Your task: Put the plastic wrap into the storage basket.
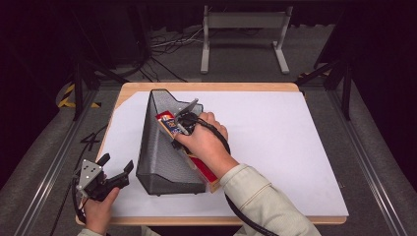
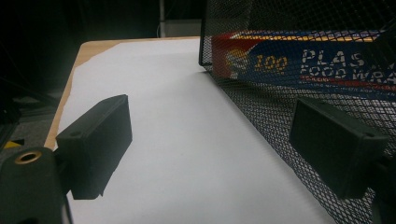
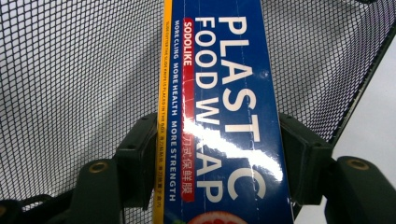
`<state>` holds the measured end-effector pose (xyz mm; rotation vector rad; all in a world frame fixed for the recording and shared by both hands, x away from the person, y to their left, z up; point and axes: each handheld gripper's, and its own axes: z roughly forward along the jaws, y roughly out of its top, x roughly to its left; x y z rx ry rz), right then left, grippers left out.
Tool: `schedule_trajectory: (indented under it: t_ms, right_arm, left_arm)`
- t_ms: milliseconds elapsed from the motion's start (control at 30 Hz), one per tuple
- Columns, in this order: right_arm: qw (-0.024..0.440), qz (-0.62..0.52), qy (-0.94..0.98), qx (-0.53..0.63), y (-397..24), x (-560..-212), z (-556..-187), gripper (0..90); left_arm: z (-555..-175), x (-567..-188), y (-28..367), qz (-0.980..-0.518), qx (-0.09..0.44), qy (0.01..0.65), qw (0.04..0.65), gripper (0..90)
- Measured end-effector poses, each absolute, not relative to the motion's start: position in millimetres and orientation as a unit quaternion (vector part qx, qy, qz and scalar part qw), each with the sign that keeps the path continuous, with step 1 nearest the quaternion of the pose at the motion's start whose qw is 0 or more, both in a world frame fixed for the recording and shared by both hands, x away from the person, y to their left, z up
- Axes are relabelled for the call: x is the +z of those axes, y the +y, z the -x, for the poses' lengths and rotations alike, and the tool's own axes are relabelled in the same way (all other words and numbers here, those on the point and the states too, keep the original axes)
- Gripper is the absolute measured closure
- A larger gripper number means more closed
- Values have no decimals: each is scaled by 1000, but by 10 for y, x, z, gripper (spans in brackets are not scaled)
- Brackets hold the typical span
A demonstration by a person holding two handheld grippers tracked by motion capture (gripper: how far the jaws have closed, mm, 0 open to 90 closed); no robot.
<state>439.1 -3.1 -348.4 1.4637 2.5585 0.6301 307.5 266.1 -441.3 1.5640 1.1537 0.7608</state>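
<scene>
Gripping a long box of plastic food wrap [image 3: 224,112] with the right gripper [image 3: 217,154], jaws clamped on its two long sides; box lying slanted inside the black mesh holder [image 1: 162,147] on the white sheet [image 1: 275,137] over the wooden table [image 1: 206,87], far end deep in the mesh, near end sticking out toward the person. Resting low at the table's near left corner, left gripper [image 1: 118,167] released, jaws spread wide, nothing between them, just beside the mesh wall
</scene>
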Motion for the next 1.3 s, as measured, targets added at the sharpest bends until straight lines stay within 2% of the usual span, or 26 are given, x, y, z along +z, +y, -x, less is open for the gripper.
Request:
schedule_trajectory:
  t_ms: [133,367,400,600,967,1300]
  right_arm:
    - [62,-486,846,212,-37,-3481,-4394,373]
    - [52,-479,841,246,-78,-3416,-4384,279]
    - [51,-472,842,257,-92,-3398,-4386,242]
    - [53,-451,844,285,-141,-3318,-4366,188]
    - [98,-401,832,371,-241,-3116,-4233,183]
    - [107,-388,823,400,-388,-3010,-4146,183]
  left_arm:
    - [-3076,-4413,2658,-648,315,477,503,141]
    - [-3080,-4412,2650,-648,315,478,502,141]
    - [-3081,-4411,2649,-648,315,477,503,141]
    - [-3091,-4413,2648,-646,314,479,504,141]
    - [-3087,-4406,2653,-645,317,478,505,141]
    - [-3091,-4407,2653,-646,316,478,504,138]
